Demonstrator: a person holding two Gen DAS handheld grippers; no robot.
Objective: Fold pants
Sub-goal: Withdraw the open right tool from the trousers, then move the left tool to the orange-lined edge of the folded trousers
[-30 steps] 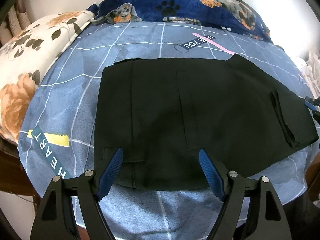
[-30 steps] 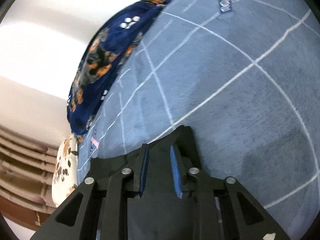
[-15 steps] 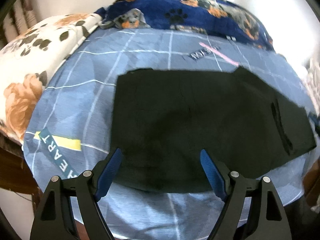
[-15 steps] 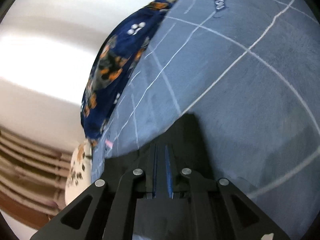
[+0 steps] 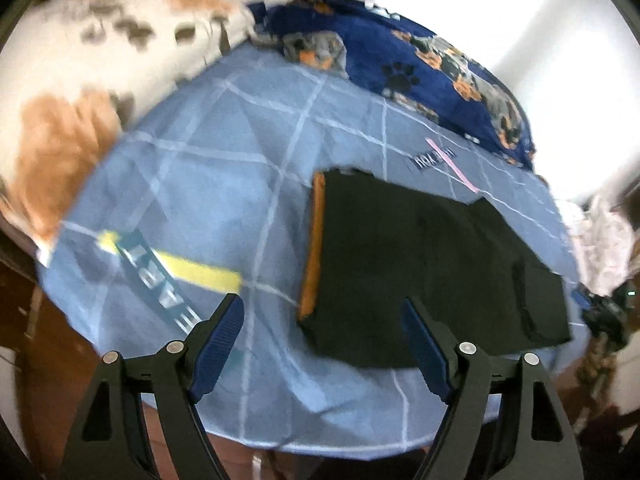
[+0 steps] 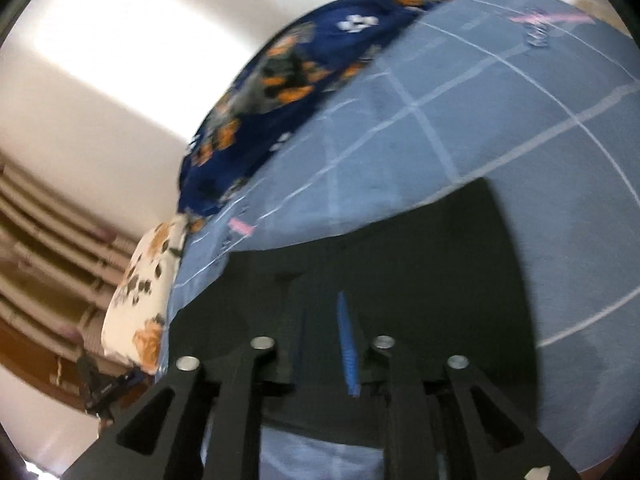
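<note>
Now the pants [image 5: 432,272] lie folded flat near the bed's [image 5: 192,184] front edge. The left tongs [image 5: 322,344] stand wide and empty above it. The right tongs [image 6: 320,344], jaws just opening, stand narrow, apparently releasing the cloth.

Blue bedsheet [image 5: 192,184], dog-print blanket [image 5: 420,68], floral pillow [image 5: 80,92]

In the left wrist view the black pants [image 5: 432,272] now sit toward the right of the frame instead of the centre, and an orange band [image 5: 314,240] shows along their left edge. The left tool [image 5: 322,344] hangs wide over bare blue bedsheet [image 5: 192,184]. The right tool [image 6: 320,340] has just been opening; its pads, earlier nearly together, now stand apart over the pants.
</note>
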